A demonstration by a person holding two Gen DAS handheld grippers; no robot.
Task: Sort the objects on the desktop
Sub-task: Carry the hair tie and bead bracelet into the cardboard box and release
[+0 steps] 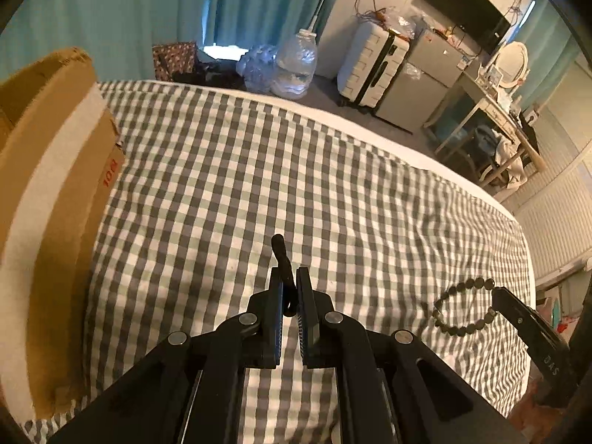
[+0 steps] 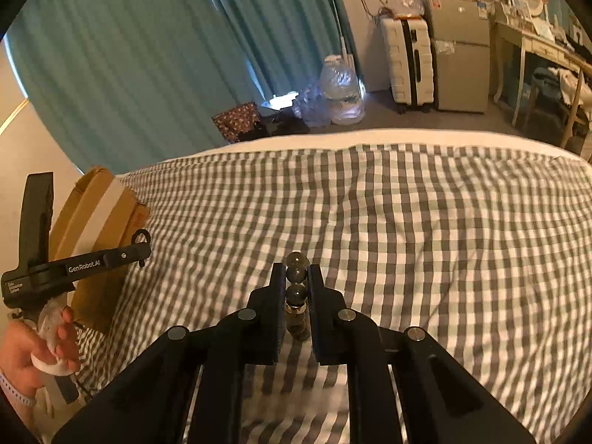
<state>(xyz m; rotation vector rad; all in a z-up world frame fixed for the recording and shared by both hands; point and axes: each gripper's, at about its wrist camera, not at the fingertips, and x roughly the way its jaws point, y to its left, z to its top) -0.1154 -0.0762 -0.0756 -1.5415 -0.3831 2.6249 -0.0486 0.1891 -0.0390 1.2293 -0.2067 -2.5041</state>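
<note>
Holding a thin black loop (image 1: 283, 259), the left gripper (image 1: 289, 277) has its jaws together on it; the loop's curved end pokes out past the fingertips toward 12 o'clock, above the checked bed cover (image 1: 259, 170). What the loop is, the left view does not settle. The right view shows the same gripper (image 2: 142, 249) side-on at 9 o'clock, the loop (image 2: 141, 237) as a small ring standing off its tip, and a hand (image 2: 33, 347) on its handle, which the left view cannot see.

Right gripper (image 2: 296, 277): jaws nearly together, clamped on a bead bracelet (image 2: 296, 281). From its own camera only a stack of round beads between the fingers shows, edge-on. The left view, at 4 o'clock, gives the whole ring of beads (image 1: 464, 305) hanging from the right gripper's tip (image 1: 495, 296) over the cover; I cannot tell whether it clears the cloth.

Cardboard box (image 1: 63, 192) with a white tape band stands on the bed at 9 o'clock in the left view, large and close; in the right view it (image 2: 100, 218) sits behind the left gripper.

Both views: teal curtain (image 2: 129, 66), water jug (image 2: 338, 88), white suitcase (image 2: 409, 66) beside a grey fridge (image 2: 460, 55). Only the left view takes in the wall TV (image 1: 468, 9) and round mirror (image 1: 512, 63) fully.
</note>
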